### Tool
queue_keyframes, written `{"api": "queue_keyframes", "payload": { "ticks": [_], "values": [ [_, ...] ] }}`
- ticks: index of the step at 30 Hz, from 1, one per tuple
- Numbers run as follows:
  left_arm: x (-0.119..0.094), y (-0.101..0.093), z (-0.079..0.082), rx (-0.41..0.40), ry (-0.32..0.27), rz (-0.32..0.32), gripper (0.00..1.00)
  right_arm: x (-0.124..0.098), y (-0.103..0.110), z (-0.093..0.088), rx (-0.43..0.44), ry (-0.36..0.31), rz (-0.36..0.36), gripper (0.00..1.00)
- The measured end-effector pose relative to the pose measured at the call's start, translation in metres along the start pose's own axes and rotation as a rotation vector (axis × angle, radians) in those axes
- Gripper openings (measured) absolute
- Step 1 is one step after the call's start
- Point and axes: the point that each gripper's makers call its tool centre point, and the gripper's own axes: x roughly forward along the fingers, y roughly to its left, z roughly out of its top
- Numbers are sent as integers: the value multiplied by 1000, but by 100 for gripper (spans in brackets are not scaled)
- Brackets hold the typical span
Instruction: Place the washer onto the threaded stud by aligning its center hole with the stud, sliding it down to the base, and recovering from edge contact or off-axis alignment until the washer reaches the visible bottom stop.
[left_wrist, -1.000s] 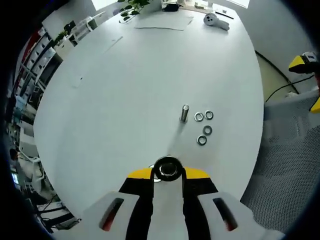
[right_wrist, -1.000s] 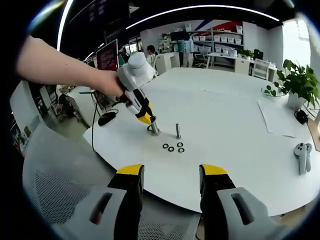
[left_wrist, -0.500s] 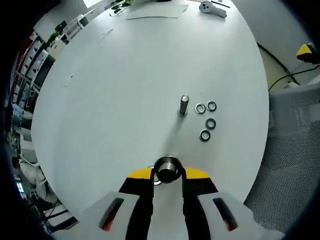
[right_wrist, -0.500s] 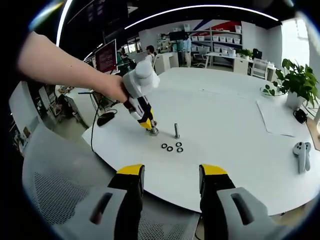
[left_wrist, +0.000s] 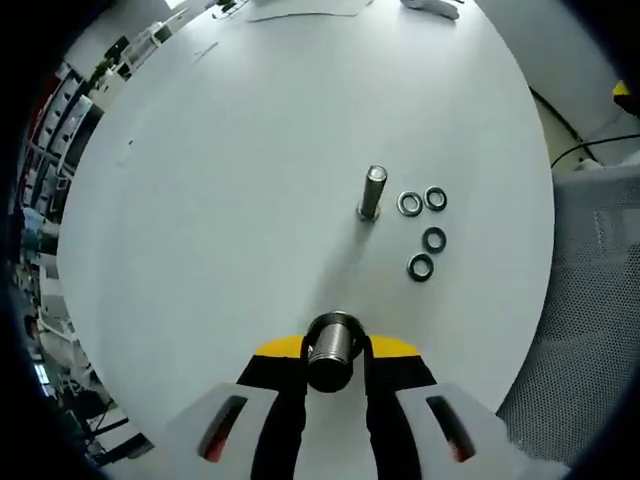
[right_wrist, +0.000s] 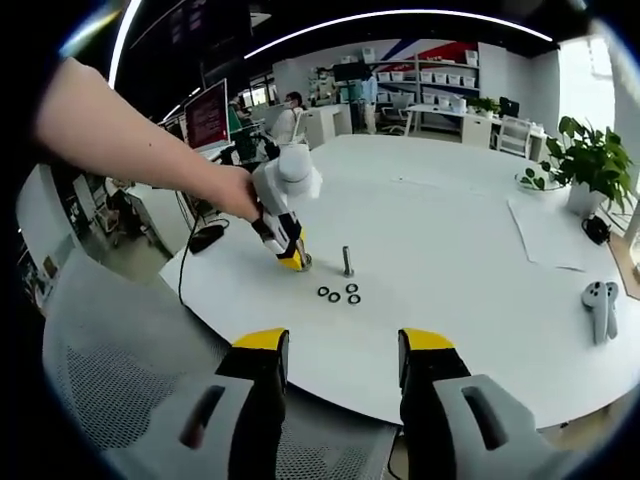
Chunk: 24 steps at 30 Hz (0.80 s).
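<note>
In the left gripper view, the left gripper has its jaws closed around a short threaded metal cylinder at the bottom centre of the frame. The piece is seen almost end-on, so its long axis runs roughly along the camera's line of sight, toward the tabletop. Whether a washer sits on it cannot be told from this angle. It is probably held this way so the piece can be moved or set down upright.

Above it, just right of the frame's centre, a threaded stud stands upright on the white tabletop, its long axis vertical to the surface and leaning slightly toward the top of the frame because of the fisheye. No washer is seen on its shaft. Just to its right lie four washers, flat on the tabletop with their holes facing up: two side by side nearest the stud, two more below them toward the lower right. They lie near the stud, apparently so each can be picked up and threaded on with a short move.

In the right gripper view, the right gripper hangs at the bottom of the frame over the tabletop's near edge, jaws wide apart and holding nothing. A person's hand holds the left gripper down at the tabletop, left of the stud, with the washers just below it in the frame.
</note>
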Motion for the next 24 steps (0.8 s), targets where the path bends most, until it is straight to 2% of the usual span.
{"api": "queue_keyframes", "payload": {
  "ticks": [3,11,14,19,24],
  "values": [
    [0,-2,-1,-25,-12,-18,20,0,0,0,-1,0,1,46],
    [2,1,-6,11,-44,-18,21,0,0,0,-1,5,5,46],
    [1,-2,-10,2,-45,-25,26,0,1,-1,-5,9,7,46],
    [-3,13,-23,-27,-53,-16,28,0,2,-2,-5,12,9,46],
    [-5,16,-30,-33,-51,-8,30,1,2,-3,-8,17,13,46]
  ]
}}
